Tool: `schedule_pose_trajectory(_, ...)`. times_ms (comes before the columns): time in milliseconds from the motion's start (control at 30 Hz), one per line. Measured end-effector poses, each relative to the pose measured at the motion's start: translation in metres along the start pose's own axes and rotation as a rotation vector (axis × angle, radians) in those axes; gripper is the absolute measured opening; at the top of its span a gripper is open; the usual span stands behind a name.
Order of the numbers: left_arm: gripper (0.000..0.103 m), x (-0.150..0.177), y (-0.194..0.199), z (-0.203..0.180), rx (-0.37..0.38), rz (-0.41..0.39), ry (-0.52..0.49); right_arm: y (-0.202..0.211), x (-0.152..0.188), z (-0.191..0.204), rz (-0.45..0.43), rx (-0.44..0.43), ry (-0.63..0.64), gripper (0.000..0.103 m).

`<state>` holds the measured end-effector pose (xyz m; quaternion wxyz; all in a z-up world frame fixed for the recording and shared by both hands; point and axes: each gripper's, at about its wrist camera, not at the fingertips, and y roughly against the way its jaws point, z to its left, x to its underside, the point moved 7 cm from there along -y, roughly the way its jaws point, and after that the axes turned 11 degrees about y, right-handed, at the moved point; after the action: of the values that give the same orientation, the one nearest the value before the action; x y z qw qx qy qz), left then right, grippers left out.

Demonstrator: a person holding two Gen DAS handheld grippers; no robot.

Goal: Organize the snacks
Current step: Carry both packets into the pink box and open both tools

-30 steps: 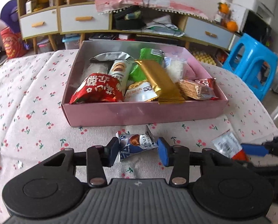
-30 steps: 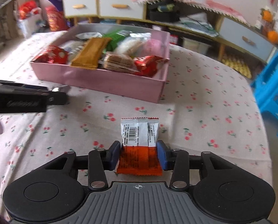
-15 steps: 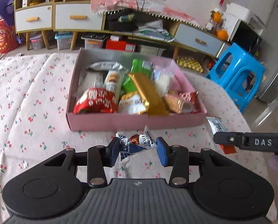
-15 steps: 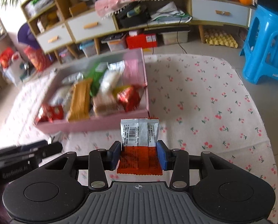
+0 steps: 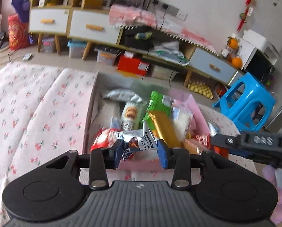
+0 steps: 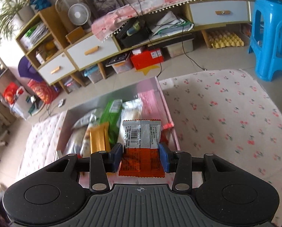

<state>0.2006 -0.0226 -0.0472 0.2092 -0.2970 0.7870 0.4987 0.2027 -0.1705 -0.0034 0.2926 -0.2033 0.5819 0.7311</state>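
My left gripper [image 5: 141, 152] is shut on a blue and silver truffle chocolate packet [image 5: 139, 141], held in the air above the near edge of the pink snack box [image 5: 88, 121]. My right gripper [image 6: 141, 158] is shut on an orange and silver snack packet [image 6: 141, 151], held above the box's near right corner [image 6: 171, 130]. The box holds several snacks, among them a gold bar [image 5: 165, 130], a green packet [image 5: 159, 104] and a red packet [image 5: 101, 138]. The right gripper's arm [image 5: 254, 142] shows at the right of the left wrist view.
The box sits on a table with a cherry-print cloth [image 6: 226, 117]. Beyond it are a low cabinet with drawers [image 5: 95, 28], a red box [image 5: 133, 65] on the floor and a blue plastic stool [image 5: 246, 102].
Both grippers have lifted their packets off the cloth and moved forward over the pink box. Both views now look down into the box from higher up.
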Motion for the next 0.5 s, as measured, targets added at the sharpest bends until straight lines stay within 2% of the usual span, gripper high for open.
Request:
schedule_pose_trajectory(167, 0.034, -0.005, -0.009, -0.004, 0.025, -0.041, -0.02, -0.016, -0.013, 0.006, -0.051, -0.033, -0.024, 0.04)
schedule_pose_trajectory(267, 0.035, -0.007, -0.015, 0.0, 0.05, -0.05, 0.012, -0.021, -0.01, 0.001, -0.055, -0.047, -0.023, 0.041)
schedule_pose_trajectory(400, 0.028, -0.008, -0.02, 0.002, 0.061, -0.038, 0.064, -0.024, -0.01, -0.008, -0.061, -0.065, -0.055, 0.043)
schedule_pose_trajectory(467, 0.03, -0.007, -0.022, 0.002, 0.065, -0.03, 0.085, -0.022, -0.011, -0.013, -0.072, -0.082, -0.074, 0.043)
schedule_pose_trajectory(500, 0.036, -0.006, -0.022, 0.001, 0.071, -0.03, 0.089, -0.023, -0.012, -0.015, -0.068, -0.088, -0.086, 0.05)
